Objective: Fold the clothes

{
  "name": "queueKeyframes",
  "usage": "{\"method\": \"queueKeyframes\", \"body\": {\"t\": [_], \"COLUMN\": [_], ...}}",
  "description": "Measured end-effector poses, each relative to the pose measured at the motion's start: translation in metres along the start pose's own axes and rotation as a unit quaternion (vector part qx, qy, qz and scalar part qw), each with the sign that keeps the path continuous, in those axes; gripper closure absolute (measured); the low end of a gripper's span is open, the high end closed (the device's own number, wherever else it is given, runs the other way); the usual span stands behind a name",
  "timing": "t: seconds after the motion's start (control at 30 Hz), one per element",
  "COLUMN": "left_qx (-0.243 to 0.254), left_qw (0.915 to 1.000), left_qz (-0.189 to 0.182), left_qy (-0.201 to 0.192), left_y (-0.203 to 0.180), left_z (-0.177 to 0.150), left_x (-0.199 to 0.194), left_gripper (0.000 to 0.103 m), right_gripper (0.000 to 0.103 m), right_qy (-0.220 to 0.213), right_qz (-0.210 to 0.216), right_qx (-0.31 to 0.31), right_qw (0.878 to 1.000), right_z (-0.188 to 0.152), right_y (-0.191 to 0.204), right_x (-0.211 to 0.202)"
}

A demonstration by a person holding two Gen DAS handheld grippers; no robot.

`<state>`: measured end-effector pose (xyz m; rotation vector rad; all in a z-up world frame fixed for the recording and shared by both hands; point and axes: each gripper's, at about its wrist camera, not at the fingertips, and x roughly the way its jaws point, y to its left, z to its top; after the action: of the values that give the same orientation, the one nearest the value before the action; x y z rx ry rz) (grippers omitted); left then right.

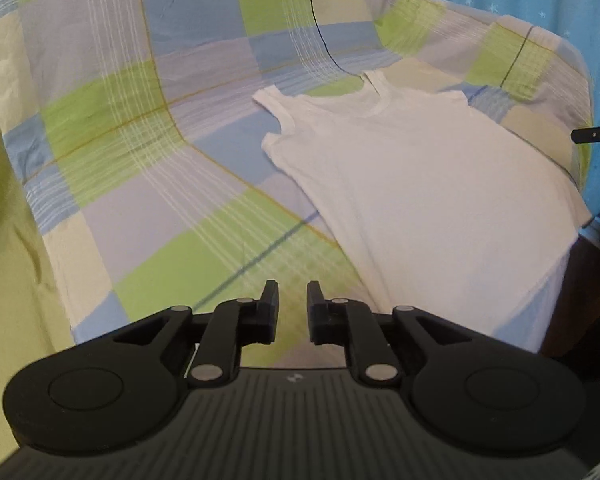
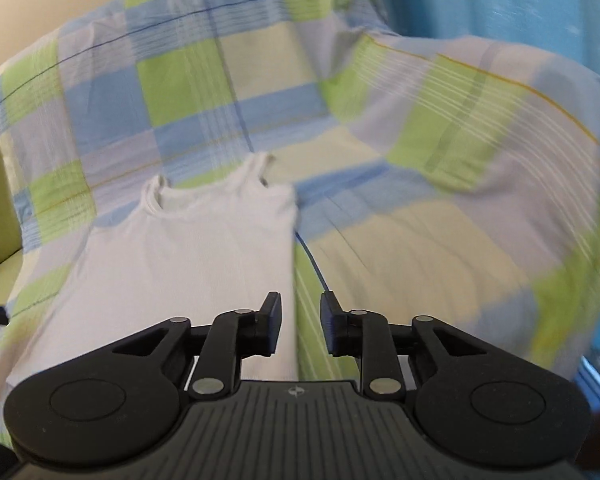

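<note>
A white vest [image 1: 428, 184] lies flat on a checked sheet [image 1: 140, 128], neck end away from both cameras, hem near them. The left gripper [image 1: 293, 308] hovers over bare sheet just left of the hem, jaws apart and empty; the right gripper [image 2: 300, 322] hangs over the vest's right edge, jaws also apart, gripping nothing

A vest [image 1: 420, 184] is laid flat on a sheet [image 1: 148, 152], straps far, hem near.
</note>
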<state>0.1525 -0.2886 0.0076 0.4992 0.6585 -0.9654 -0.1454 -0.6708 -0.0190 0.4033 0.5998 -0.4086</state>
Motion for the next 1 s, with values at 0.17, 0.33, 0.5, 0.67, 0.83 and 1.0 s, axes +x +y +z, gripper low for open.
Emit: {"method": "queueKeyframes", "body": {"t": [0.17, 0.33, 0.5, 0.67, 0.83, 1.0], "left_qx": [0.014, 0.021, 0.022, 0.029, 0.015, 0.003], "left_qw": [0.9991, 0.9984, 0.9990, 0.9994, 0.9998, 0.9996], "left_qz": [-0.031, -0.052, -0.039, -0.016, -0.012, -0.027], "left_qy": [-0.025, -0.009, 0.001, 0.006, -0.010, -0.006], "left_y": [-0.008, -0.007, 0.013, 0.013, 0.011, 0.007], "left_z": [0.057, 0.081, 0.081, 0.082, 0.074, 0.045], "left_x": [0.065, 0.128, 0.153, 0.150, 0.121, 0.089], "left_gripper": [0.087, 0.086, 0.098, 0.100, 0.076, 0.074], "right_gripper": [0.073, 0.100, 0.103, 0.089, 0.083, 0.074], "right_qy": [0.023, 0.064, 0.052, 0.024, -0.011, 0.026], "right_qz": [0.027, 0.036, 0.015, -0.012, 0.001, 0.044], "right_qx": [-0.017, -0.012, -0.007, -0.007, -0.035, -0.084], "right_qw": [0.999, 0.997, 0.999, 1.000, 0.999, 0.995], "right_z": [0.049, 0.070, 0.073, 0.074, 0.065, 0.033], "right_y": [0.015, 0.012, -0.005, -0.010, 0.015, 0.061], "right_x": [0.089, 0.157, 0.167, 0.150, 0.103, 0.075]}}
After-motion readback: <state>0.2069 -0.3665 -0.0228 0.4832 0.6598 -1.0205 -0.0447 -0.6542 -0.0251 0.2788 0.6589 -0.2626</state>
